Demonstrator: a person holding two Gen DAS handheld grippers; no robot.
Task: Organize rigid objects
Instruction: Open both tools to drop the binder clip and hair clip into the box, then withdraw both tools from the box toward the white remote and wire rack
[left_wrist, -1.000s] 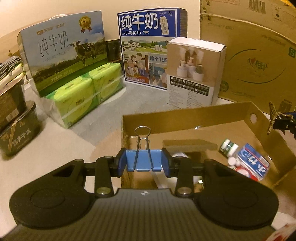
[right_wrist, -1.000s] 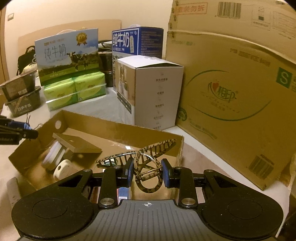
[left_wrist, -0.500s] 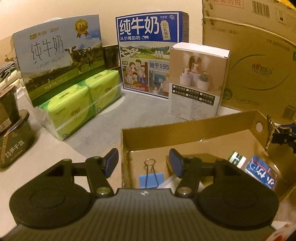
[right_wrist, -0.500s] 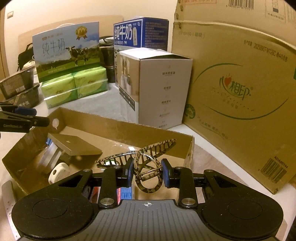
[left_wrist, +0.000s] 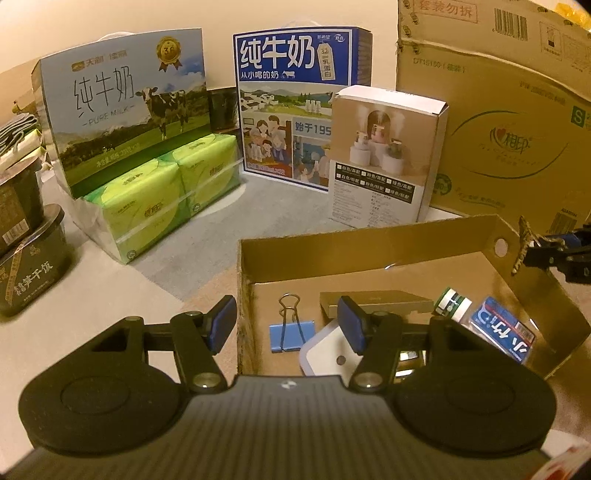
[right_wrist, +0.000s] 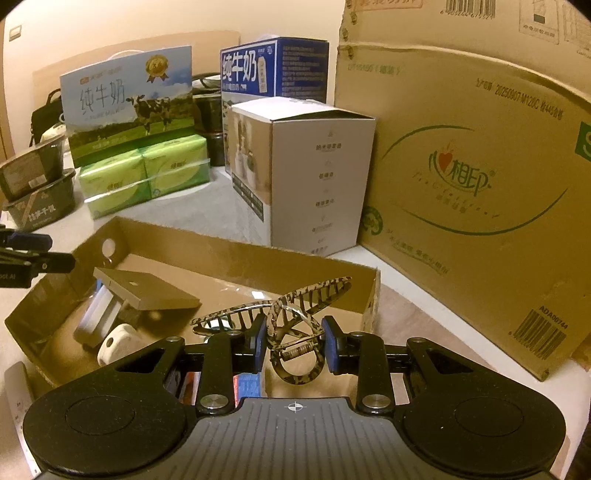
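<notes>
A shallow open cardboard box (left_wrist: 369, 240) lies on the table. In it lie a blue binder clip (left_wrist: 291, 336), a flat grey box (left_wrist: 376, 301), a white lidded case (left_wrist: 332, 356), a small green bottle (left_wrist: 452, 304) and a blue packet (left_wrist: 506, 332). My left gripper (left_wrist: 286, 326) is open and empty above the box's left corner, over the clip. My right gripper (right_wrist: 293, 345) is shut on a leopard-print hair claw (right_wrist: 291, 314), held above the box's (right_wrist: 221, 258) right side. The claw also shows at the right edge of the left wrist view (left_wrist: 522, 245).
Two milk cartons (left_wrist: 122, 118) (left_wrist: 291, 99), green tissue packs (left_wrist: 166, 199) and a white product box (left_wrist: 384, 158) stand behind the box. A large brown carton (left_wrist: 498, 122) stands at the right. Dark food tubs (left_wrist: 26, 266) sit at far left.
My left gripper opened and let the blue binder clip drop into the box, then drew back a little. The right gripper moved slightly forward with the hair claw.
</notes>
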